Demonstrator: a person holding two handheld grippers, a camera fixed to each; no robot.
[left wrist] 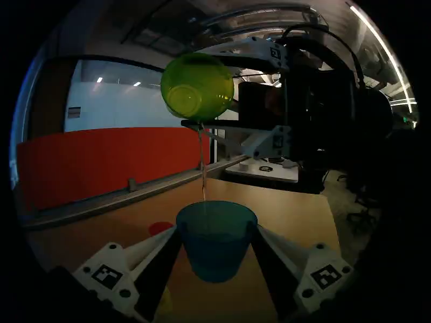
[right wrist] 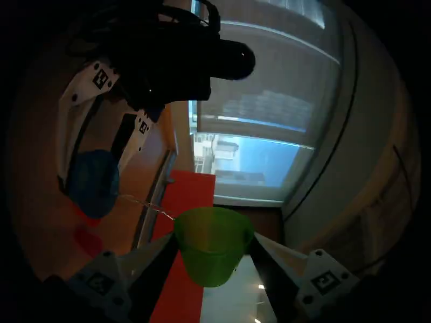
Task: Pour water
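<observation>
Clamped blue cup (left wrist: pixel 216 250) in left gripper (left wrist: pixel 215 231) fingers (left wrist: pixel 153 250) over tabletop (left wrist: pixel 293 210), gripped tipped green cup (right wrist: pixel 213 250) in right gripper (right wrist: pixel 214 239) fingers (right wrist: pixel 280 253), streamed water (left wrist: pixel 203 167) into blue cup

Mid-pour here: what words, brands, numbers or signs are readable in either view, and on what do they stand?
No readable words or numbers anywhere.
Square tags on the left hand-held gripper and right hand-held gripper: black-and-white code patterns, no letters.
Green cup, blue cup: no print.
Wall plate: too small to read.

Dim, backlit views (fisheye warp at edges)
</observation>
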